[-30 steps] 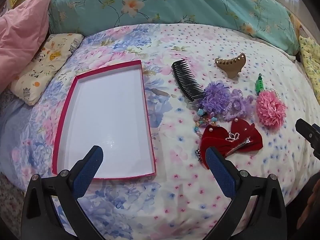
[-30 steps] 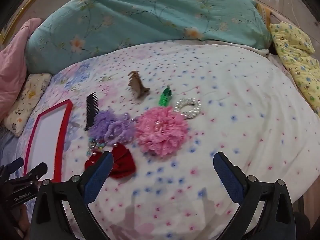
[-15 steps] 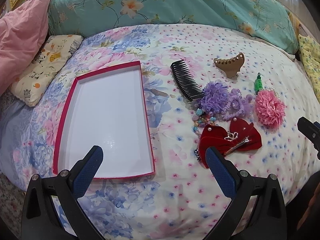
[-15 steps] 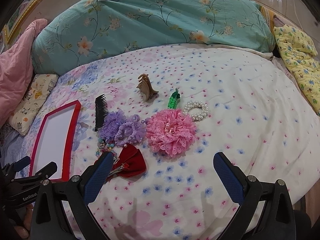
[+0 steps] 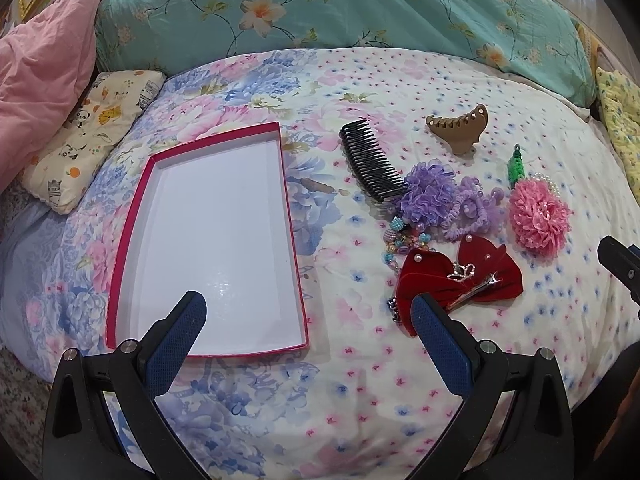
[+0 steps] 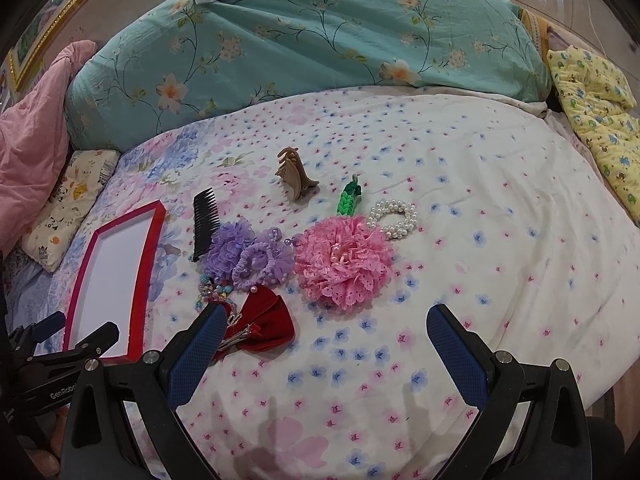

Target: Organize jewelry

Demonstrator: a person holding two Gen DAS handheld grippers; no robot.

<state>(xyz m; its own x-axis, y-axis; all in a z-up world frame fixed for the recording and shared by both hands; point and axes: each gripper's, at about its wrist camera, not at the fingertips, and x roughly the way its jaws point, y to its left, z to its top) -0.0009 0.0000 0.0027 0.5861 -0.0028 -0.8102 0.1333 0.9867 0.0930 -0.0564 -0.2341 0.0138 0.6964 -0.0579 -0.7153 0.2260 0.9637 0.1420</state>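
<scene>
We log the scene by size. The bed's floral quilt point(image 5: 320, 380) fills both views, with a teal flowered duvet point(image 6: 320, 48) rolled along its far edge and a pink blanket point(image 5: 44, 60) bunched at far left.

On the quilt's left part lies a shallow red-rimmed box point(image 5: 132, 236), white inside, holding nothing.

The left gripper point(image 5: 306, 308) hovers over the box's near end, jaws wide apart and gripping nothing; its right finger overlaps the red bow in view. The right gripper point(image 6: 322, 320) hangs over bare quilt with jaws likewise spread and nothing between them, near the pink flower.

All the jewelry sits in a loose cluster right of the box, on the quilt:
- pink lace flower point(image 6: 346, 264), touching the pearl bracelet point(image 6: 394, 216)
- red velvet bow point(image 5: 460, 276) with a metal clip and a small crown charm on it
- purple ruffled scrunchies point(image 6: 250, 256), against the comb's near end
- black comb point(image 5: 370, 160)
- tan claw clip point(image 5: 460, 128), apart from the rest
- coloured bead string point(image 5: 402, 236), partly under the scrunchies
- green clip point(image 6: 348, 198), just beyond the pink flower
</scene>
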